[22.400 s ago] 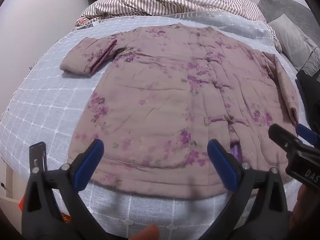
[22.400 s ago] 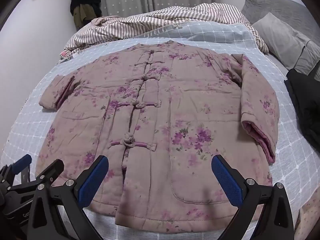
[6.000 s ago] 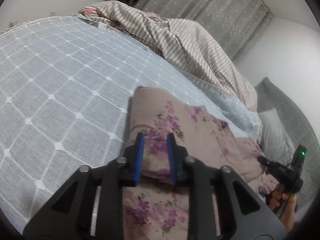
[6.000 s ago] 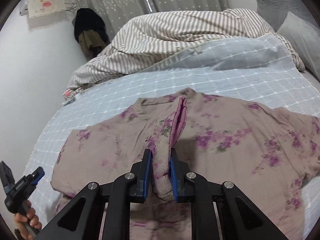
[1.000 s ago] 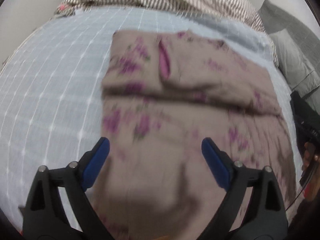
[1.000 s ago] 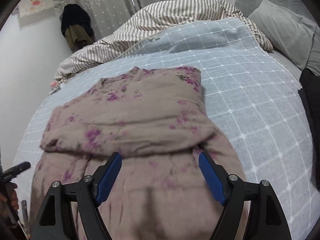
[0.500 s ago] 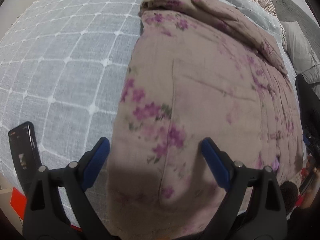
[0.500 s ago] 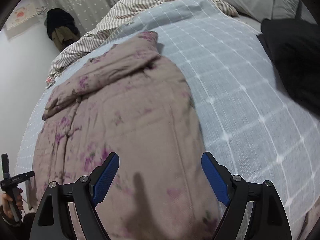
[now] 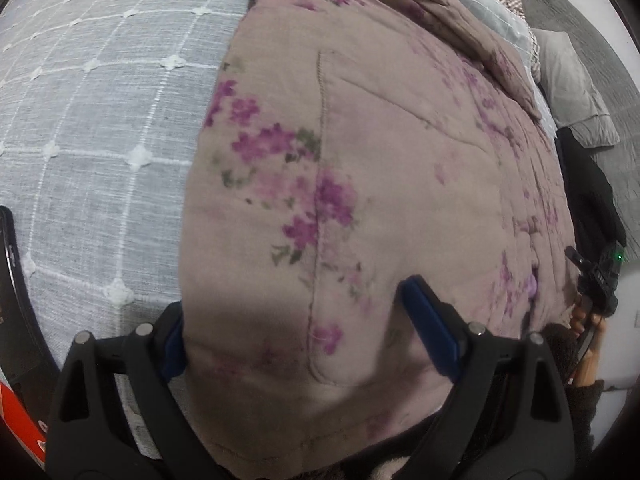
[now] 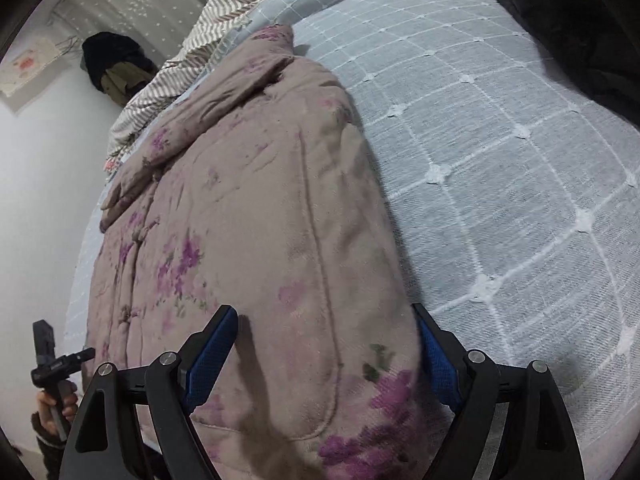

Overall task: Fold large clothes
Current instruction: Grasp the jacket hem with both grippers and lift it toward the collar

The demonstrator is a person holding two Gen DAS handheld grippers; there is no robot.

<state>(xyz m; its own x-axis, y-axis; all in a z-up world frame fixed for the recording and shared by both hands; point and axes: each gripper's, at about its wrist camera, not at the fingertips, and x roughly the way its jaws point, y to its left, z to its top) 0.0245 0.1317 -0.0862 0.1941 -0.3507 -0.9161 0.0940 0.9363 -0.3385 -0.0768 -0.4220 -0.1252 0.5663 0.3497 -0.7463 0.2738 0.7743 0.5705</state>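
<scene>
A padded mauve jacket with purple flowers (image 9: 400,152) lies on the bed, its sleeves folded in across the top. My left gripper (image 9: 308,332) is open, its blue pads (image 9: 430,326) straddling the jacket's hem corner on the left side. My right gripper (image 10: 324,344) is open and straddles the hem corner of the jacket (image 10: 260,200) on the right side. The hem cloth lies between both pairs of fingers and neither pair is closed on it. Each gripper shows small at the edge of the other's view.
The bed has a light blue grid-pattern bedspread (image 9: 92,120), (image 10: 500,160). A striped duvet (image 10: 224,8) is bunched at the head. Grey pillows (image 9: 572,80) and a black garment (image 10: 580,28) lie on the right. A phone's edge (image 9: 8,248) lies at the bed's near left.
Both grippers have dropped low and moved in to the near hem, and the hem corners now lie between their open fingers.
</scene>
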